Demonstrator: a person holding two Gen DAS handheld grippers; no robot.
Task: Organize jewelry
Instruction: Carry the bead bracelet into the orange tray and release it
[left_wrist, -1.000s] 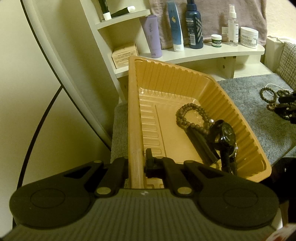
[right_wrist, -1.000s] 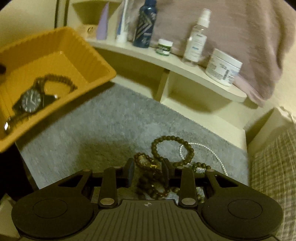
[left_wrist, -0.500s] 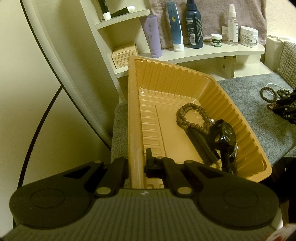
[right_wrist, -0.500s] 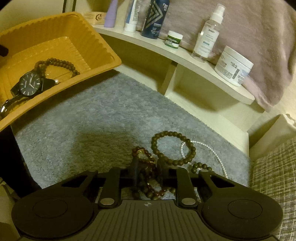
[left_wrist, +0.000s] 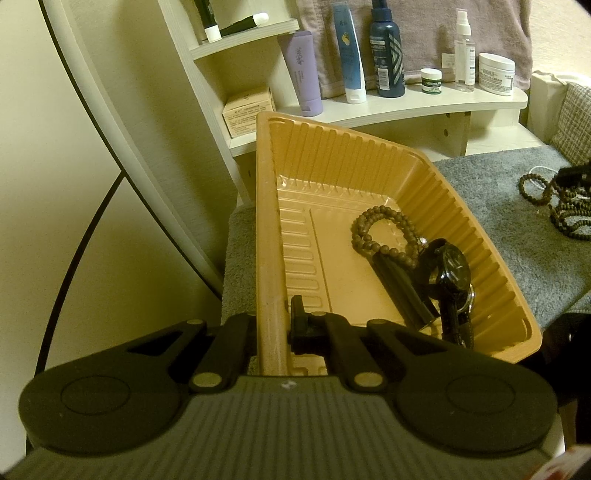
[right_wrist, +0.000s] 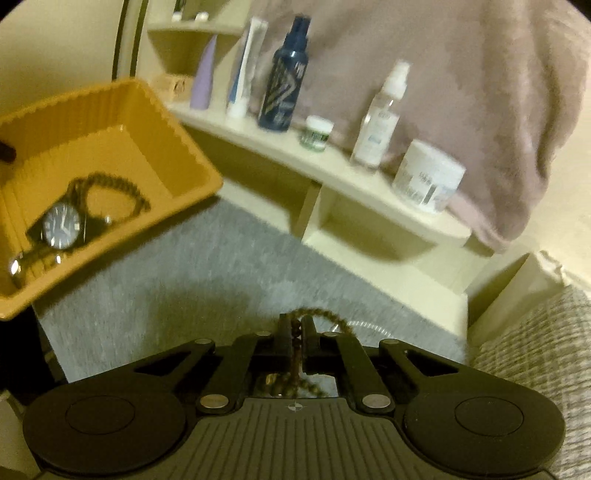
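Observation:
My left gripper (left_wrist: 272, 325) is shut on the rim of an orange plastic tray (left_wrist: 267, 221) and holds it tilted over the edge of a grey mat (left_wrist: 517, 229). In the tray lie a brown bead bracelet (left_wrist: 382, 232) and a black wristwatch (left_wrist: 452, 273). My right gripper (right_wrist: 294, 332) is shut on a brown bead bracelet (right_wrist: 317, 315) and holds it above the mat (right_wrist: 177, 269). The tray (right_wrist: 177, 147) with the watch (right_wrist: 61, 230) is at the left in the right wrist view. More bead strands (left_wrist: 554, 199) lie on the mat at the right.
A cream shelf (left_wrist: 406, 107) behind the mat carries bottles, tubes and jars; it also shows in the right wrist view (right_wrist: 332, 162). A pink towel (right_wrist: 461, 92) hangs behind. A white pearl strand (right_wrist: 369, 326) lies on the mat. A checked cushion (right_wrist: 535, 350) is at the right.
My right gripper closed on a bead bracelet from the pile and lifted it off the mat, tilting upward. The left gripper and tray have not moved.

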